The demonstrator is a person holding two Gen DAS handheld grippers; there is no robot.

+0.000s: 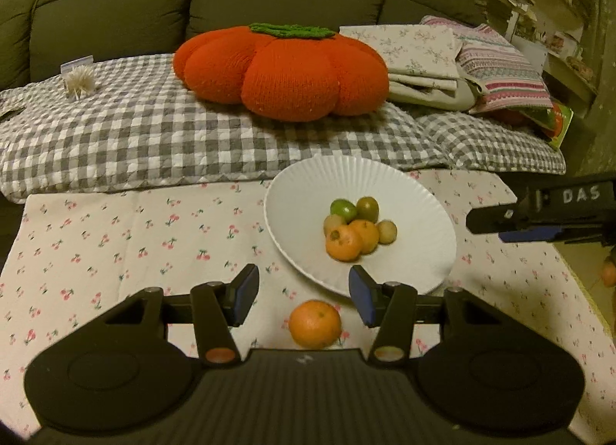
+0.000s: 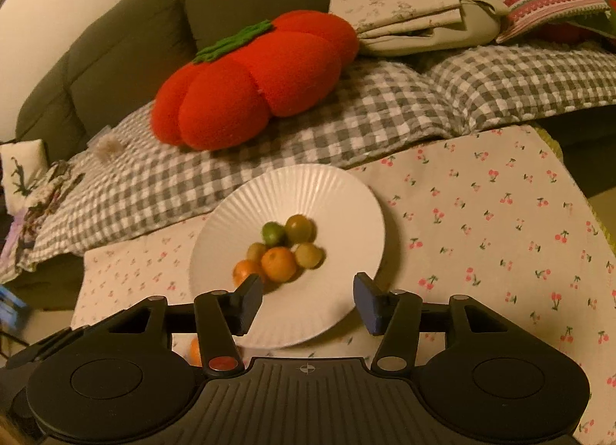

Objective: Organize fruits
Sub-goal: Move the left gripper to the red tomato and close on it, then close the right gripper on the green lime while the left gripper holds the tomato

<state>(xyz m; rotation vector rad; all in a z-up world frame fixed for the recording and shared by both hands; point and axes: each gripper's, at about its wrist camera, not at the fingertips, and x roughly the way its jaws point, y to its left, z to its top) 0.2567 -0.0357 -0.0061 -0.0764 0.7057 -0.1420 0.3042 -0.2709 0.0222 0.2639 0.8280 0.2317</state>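
Note:
A white ribbed plate [image 1: 415, 214] on the cherry-print cloth holds two tangerines [image 1: 343, 243] and several small green and yellowish fruits [image 1: 342, 209]. One loose tangerine [image 1: 315, 323] lies on the cloth in front of the plate, between the fingers of my open, empty left gripper [image 1: 304, 293]. My right gripper [image 2: 308, 300] is open and empty above the plate's [image 2: 346, 194] near rim; its tangerines [image 2: 278, 263] lie just ahead. The loose tangerine [image 2: 195, 352] peeks out at lower left. The right gripper's side shows in the left wrist view [image 1: 539, 214].
A cherry-print cloth [image 1: 115, 237] covers the low table. Behind it a grey checked blanket [image 1: 134, 137] lies on a dark green sofa, with a big red pumpkin cushion [image 1: 281, 67], folded linens [image 1: 423, 56] and a striped pillow [image 1: 504, 71]. A shelf stands at far right.

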